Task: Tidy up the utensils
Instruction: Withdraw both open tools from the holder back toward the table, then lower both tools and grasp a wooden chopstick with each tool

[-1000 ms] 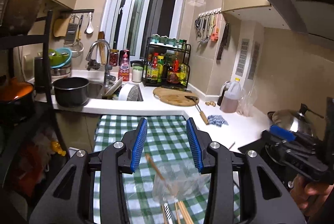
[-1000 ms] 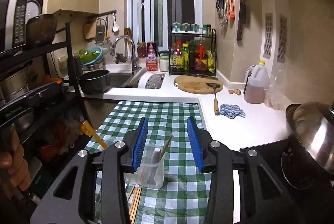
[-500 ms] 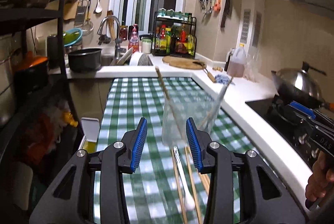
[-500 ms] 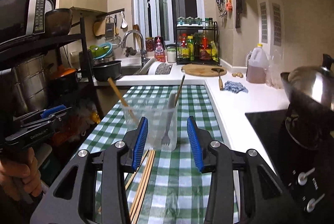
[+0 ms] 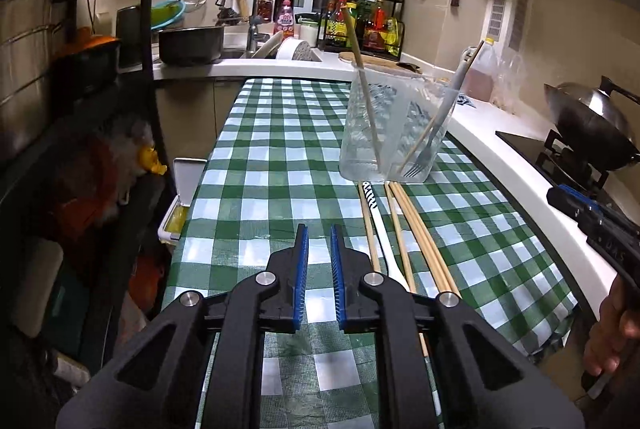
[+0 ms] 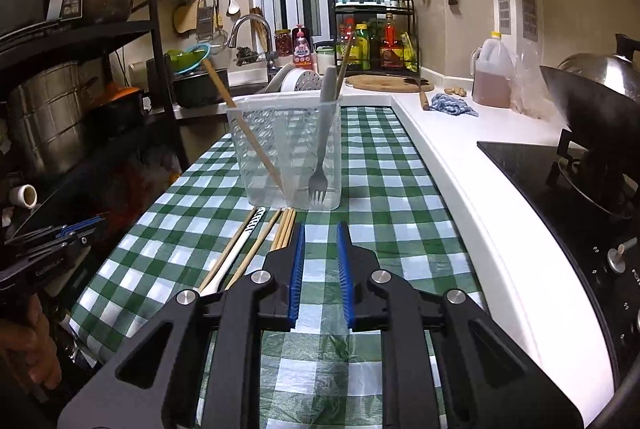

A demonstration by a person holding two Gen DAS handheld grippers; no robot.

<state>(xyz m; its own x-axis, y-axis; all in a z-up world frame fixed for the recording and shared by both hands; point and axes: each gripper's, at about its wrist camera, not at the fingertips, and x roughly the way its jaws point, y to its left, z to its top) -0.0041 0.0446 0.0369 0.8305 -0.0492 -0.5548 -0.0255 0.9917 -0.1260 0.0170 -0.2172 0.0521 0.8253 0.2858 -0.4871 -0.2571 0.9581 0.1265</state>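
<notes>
A clear plastic container [image 5: 396,133] [image 6: 288,149] stands on the green checked tablecloth [image 5: 272,165] [image 6: 384,189]. Inside it lean a grey fork [image 5: 420,157] [image 6: 320,165] and a wooden chopstick [image 5: 366,97] [image 6: 248,141]. In front of it lie several chopsticks [image 5: 416,241] [image 6: 284,229] and a white spoon [image 5: 380,229] [image 6: 236,253] with a striped handle. My left gripper [image 5: 319,229] hovers just left of the loose utensils. Its jaws are closing to a narrow gap with nothing between them. My right gripper [image 6: 320,227] sits just right of the chopsticks, its jaws also closing on nothing.
A white counter [image 6: 452,157] borders the cloth on the right, with a wok on the hob [image 5: 592,133] [image 6: 600,117]. A black shelf rack with pots [image 5: 80,77] [image 6: 60,101] stands on the left. The sink, bottles and a cutting board are at the back.
Both grippers have come down low over the tablecloth and their jaws have narrowed from wide apart to a small gap. The container now stands ahead of the tips.
</notes>
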